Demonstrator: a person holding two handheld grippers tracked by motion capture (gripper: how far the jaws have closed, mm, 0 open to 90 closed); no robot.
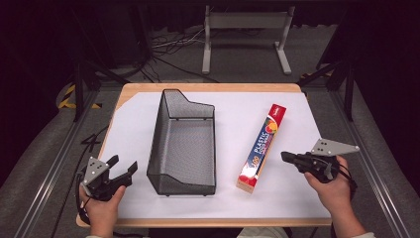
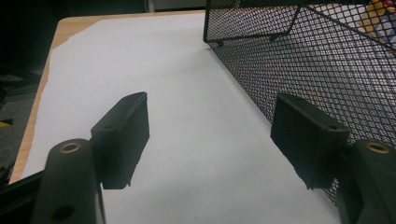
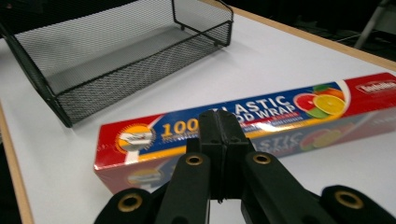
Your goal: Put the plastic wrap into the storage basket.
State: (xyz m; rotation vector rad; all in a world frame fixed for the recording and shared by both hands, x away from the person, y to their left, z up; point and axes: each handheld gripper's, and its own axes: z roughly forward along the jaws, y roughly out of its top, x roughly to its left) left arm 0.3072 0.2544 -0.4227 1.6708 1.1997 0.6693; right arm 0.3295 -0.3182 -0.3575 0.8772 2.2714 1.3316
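A long red-and-blue cardboard box of plastic food wrap (image 1: 262,147) lay flat on the white-covered counter (image 1: 133,129), just right of an empty black wire-mesh tray (image 1: 183,144).

We see even overhead light on the white paper-covered wooden table (image 1: 148,106), while the floor and background fall into near black. The black wire-mesh basket (image 1: 183,146) casts only a soft, short shadow. The glossy red-and-blue plastic wrap box (image 3: 261,122) shows pale glare along its side face in the right gripper view. In the left gripper view the paper looks bluish and grainy. All three pictures are slightly soft.
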